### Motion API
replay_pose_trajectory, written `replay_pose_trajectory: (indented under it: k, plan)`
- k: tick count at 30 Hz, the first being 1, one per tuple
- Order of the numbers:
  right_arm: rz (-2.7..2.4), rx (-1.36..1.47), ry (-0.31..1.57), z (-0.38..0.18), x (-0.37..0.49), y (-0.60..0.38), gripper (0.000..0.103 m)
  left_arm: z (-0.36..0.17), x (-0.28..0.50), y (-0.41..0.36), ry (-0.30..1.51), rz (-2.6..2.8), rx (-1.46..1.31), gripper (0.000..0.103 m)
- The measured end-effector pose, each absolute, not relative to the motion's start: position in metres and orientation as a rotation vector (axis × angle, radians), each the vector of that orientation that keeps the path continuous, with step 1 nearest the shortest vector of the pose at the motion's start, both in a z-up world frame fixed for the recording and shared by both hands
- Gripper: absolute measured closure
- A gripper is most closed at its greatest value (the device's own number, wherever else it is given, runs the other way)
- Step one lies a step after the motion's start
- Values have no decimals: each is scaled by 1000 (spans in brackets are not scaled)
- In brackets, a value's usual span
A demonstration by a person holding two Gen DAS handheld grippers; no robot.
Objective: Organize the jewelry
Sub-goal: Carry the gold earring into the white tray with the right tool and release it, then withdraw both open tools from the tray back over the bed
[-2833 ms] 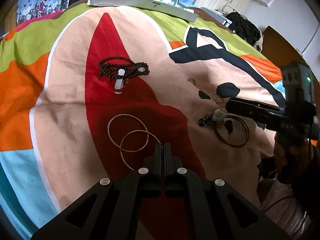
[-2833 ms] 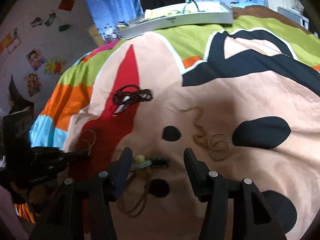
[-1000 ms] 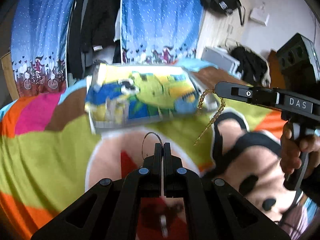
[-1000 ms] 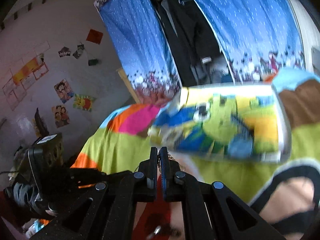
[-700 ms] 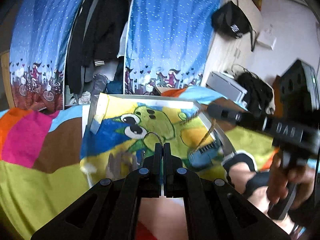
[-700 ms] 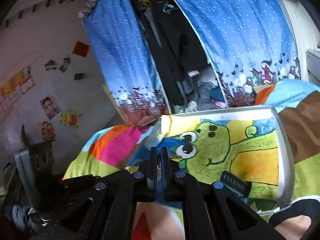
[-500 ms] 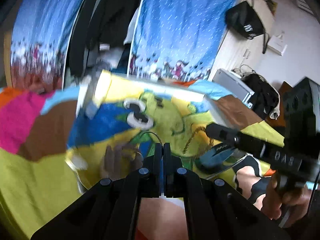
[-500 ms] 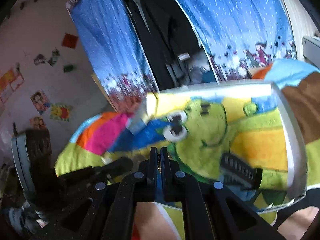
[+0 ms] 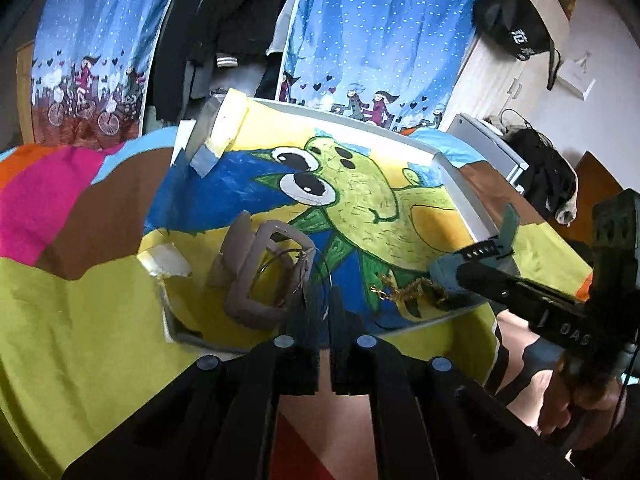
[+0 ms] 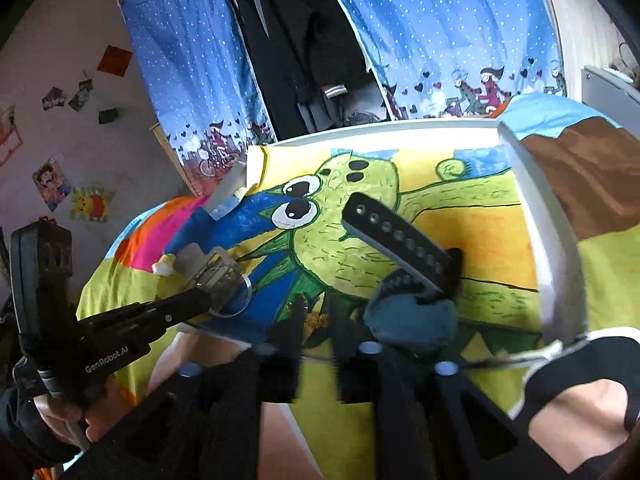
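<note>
A white-rimmed tray [image 9: 460,196] painted with a green cartoon lies on the bright blanket. My left gripper [image 9: 325,308] hangs over its near edge, jaws parted a little. A thin wire hoop [image 9: 280,260] rests by the fingertips, against a grey plastic clip [image 9: 240,280]. The gold chain [image 9: 404,292] lies on the tray floor just off the tip of my right gripper [image 9: 444,280]. In the right wrist view, the right gripper [image 10: 318,320] is open and the chain [image 10: 316,320] lies between its fingers. The left gripper [image 10: 216,292] stands to the left with the hoop [image 10: 236,300] at its tip.
A blue hair clip [image 10: 408,312] with a black comb piece [image 10: 400,244] sits in the tray [image 10: 548,240] right of my right fingers. Blue curtains [image 9: 380,40] and dark hanging clothes [image 9: 224,20] stand behind the bed. A hand [image 10: 60,416] holds the left gripper.
Both grippers carried the hoop and the chain from the blanket up to the tray and lowered over it. Both were shut half a second ago; now their jaws have parted and the chain lies in the tray.
</note>
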State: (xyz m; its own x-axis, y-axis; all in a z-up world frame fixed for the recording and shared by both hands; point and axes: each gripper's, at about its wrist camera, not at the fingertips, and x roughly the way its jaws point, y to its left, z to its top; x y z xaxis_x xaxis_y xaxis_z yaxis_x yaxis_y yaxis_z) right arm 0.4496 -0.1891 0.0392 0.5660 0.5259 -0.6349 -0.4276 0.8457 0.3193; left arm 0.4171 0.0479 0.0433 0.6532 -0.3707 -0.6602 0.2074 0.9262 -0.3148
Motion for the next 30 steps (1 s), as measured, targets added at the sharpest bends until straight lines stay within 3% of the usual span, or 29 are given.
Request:
replay_pose_trajectory:
  k: [1,2,4,9,13,18,24,30]
  plan:
    - [562,132,779,43,445,-191,77,46,414,46,789,-331,-214,85]
    - [561,127,765,47,439,-194,73,50,409,46,778,-327,-211,65]
    - [560,114,750,56,427,-200,71,60,395,47,730,-309,-223,45]
    - [529,99,691,79,394,-217,44,85,365,45,684,-292,-218,43]
    - [511,102,642,98,361,-237,25,104,331,47,616,-255,-229,17]
    - [501,84,598,112,317,-260,5,115,286,41,535,-203,-216,15]
    - [475,24,588,103,261,-283,1,98,234,14,537,-226,-144,13]
    - [424,-42,667,60,220,-298,0,56,202,-10,657,-285,-111,13]
